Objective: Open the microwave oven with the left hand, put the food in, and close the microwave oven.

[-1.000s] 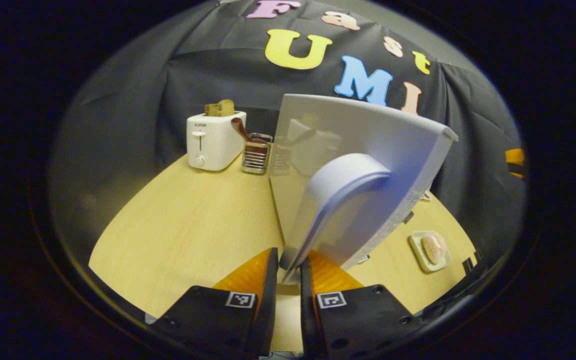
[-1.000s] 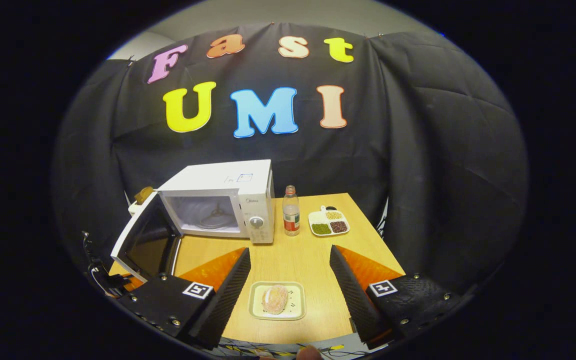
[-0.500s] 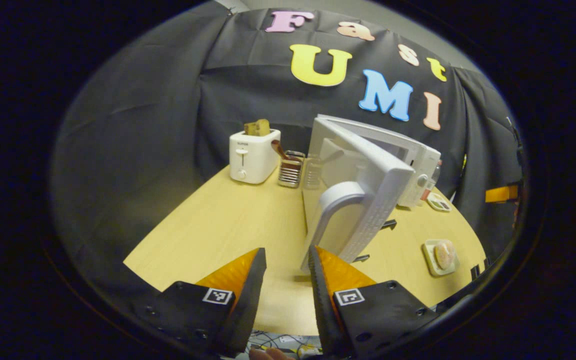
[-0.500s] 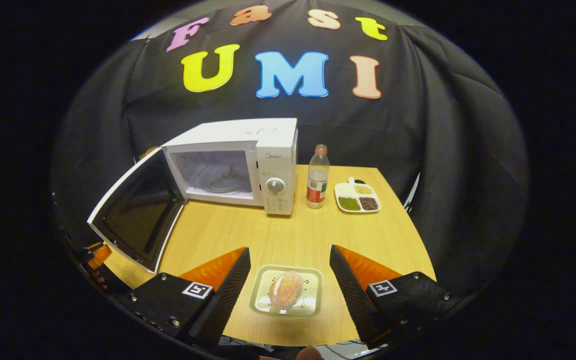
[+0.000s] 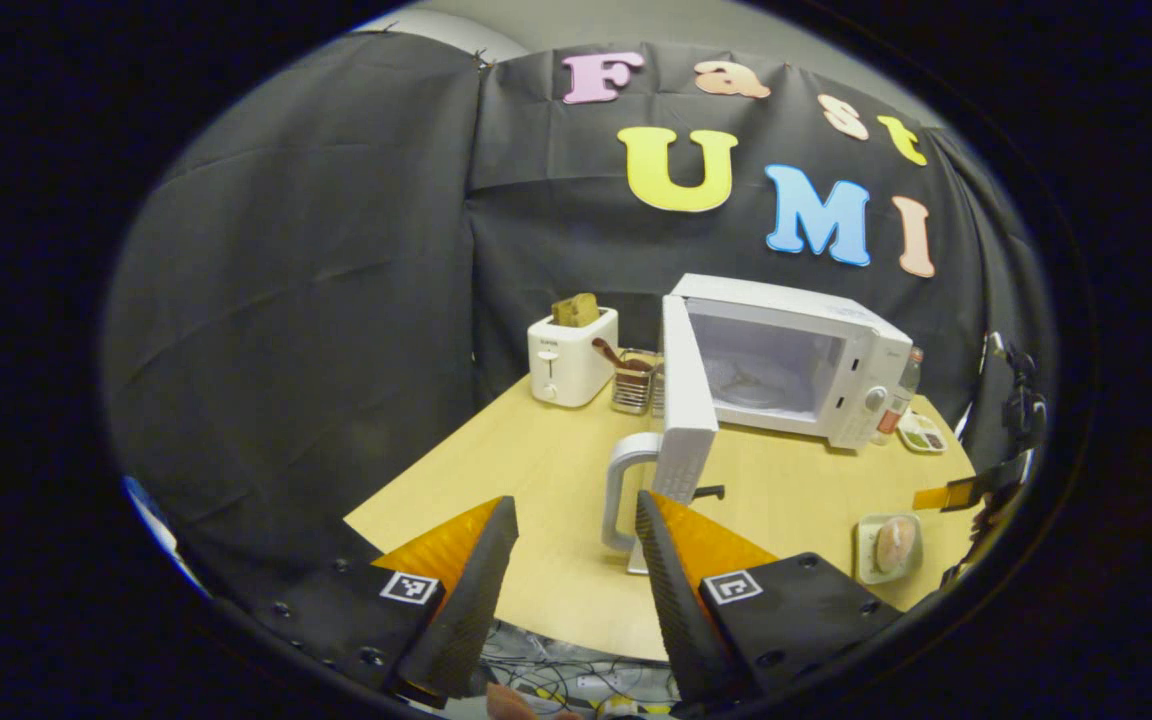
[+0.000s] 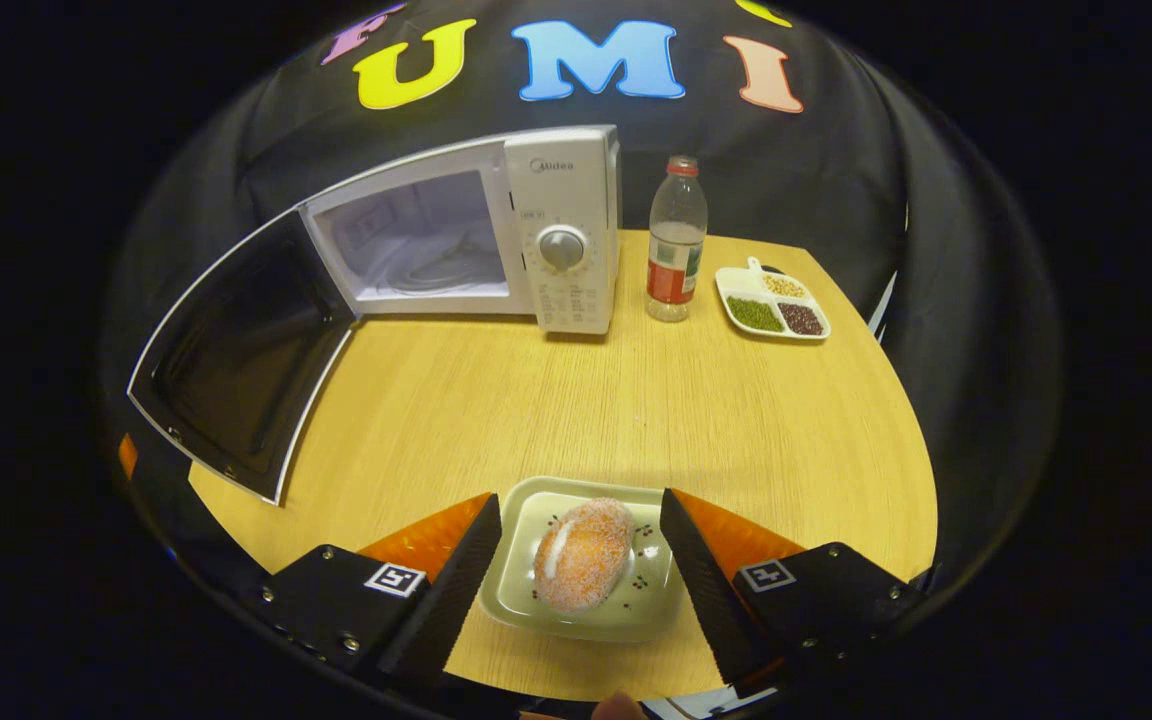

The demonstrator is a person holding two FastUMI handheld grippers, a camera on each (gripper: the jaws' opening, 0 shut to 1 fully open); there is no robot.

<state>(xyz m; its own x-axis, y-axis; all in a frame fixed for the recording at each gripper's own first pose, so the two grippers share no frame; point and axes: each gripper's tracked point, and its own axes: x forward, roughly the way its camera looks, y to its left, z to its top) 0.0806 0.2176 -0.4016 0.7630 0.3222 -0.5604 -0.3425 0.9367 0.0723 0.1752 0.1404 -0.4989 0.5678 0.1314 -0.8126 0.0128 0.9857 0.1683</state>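
The white microwave (image 5: 841,375) (image 6: 561,235) stands at the back of the wooden table with its door (image 5: 681,415) (image 6: 236,355) swung wide open and the cavity bare. The door's handle (image 5: 621,490) sits just ahead of my left gripper (image 5: 571,520), which is open and apart from it. A sugared bun (image 6: 584,555) lies on a pale square plate (image 6: 531,580) (image 5: 886,545) near the table's front edge. My right gripper (image 6: 576,515) is open, with its fingers on either side of the plate, not pressing on it.
A white toaster (image 5: 571,355) with bread and a wire utensil rack (image 5: 631,385) stand left of the microwave. A bottle (image 6: 676,240) and a divided dish of beans (image 6: 774,305) stand to its right. Bare tabletop (image 6: 616,400) stretches between the plate and the microwave.
My left gripper let go of the door handle, opened and drew back from it. My right gripper moved forward and down until its fingers flank the plate.
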